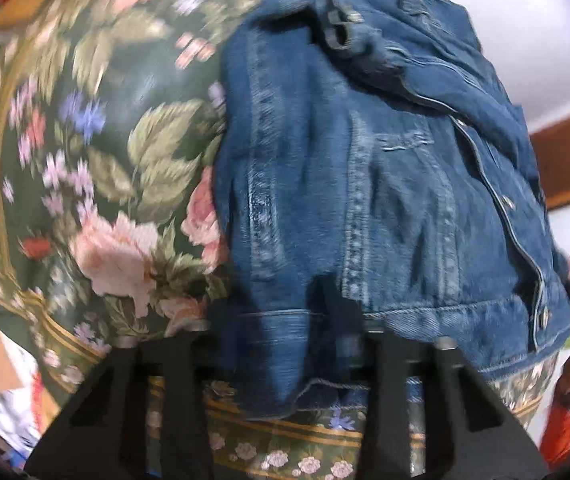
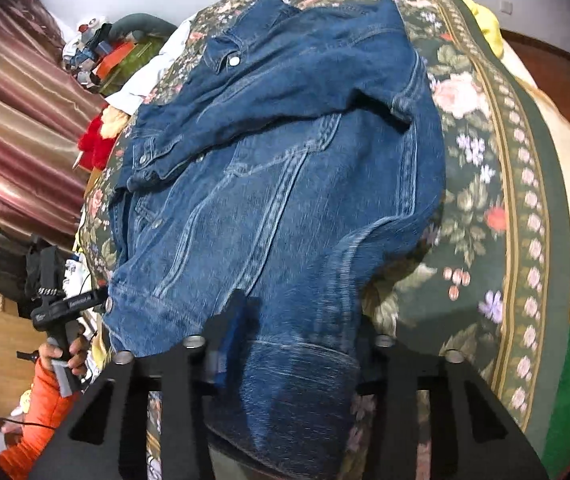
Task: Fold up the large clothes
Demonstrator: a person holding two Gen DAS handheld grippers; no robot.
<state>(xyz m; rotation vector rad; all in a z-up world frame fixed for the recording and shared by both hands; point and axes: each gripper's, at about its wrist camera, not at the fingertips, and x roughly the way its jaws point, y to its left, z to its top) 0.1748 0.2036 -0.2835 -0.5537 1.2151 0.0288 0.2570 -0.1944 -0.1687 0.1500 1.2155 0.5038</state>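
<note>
Two black two-finger grippers, left [image 1: 285,312] and right [image 2: 285,344], each clamped on the hem of a dark blue denim jacket [image 2: 277,184] spread on a green floral bedspread [image 2: 481,184], one sleeve crossed over (apparently folded in), main folds seemingly left.

Left tongs [image 1: 285,312] pinched closed, right tongs [image 2: 285,344] likewise, both level, pointing forward.

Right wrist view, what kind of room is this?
Probably a bedroom: the denim jacket lies on a floral bedspread, striped curtains hang alongside, and soft toys sit nearby.
</note>
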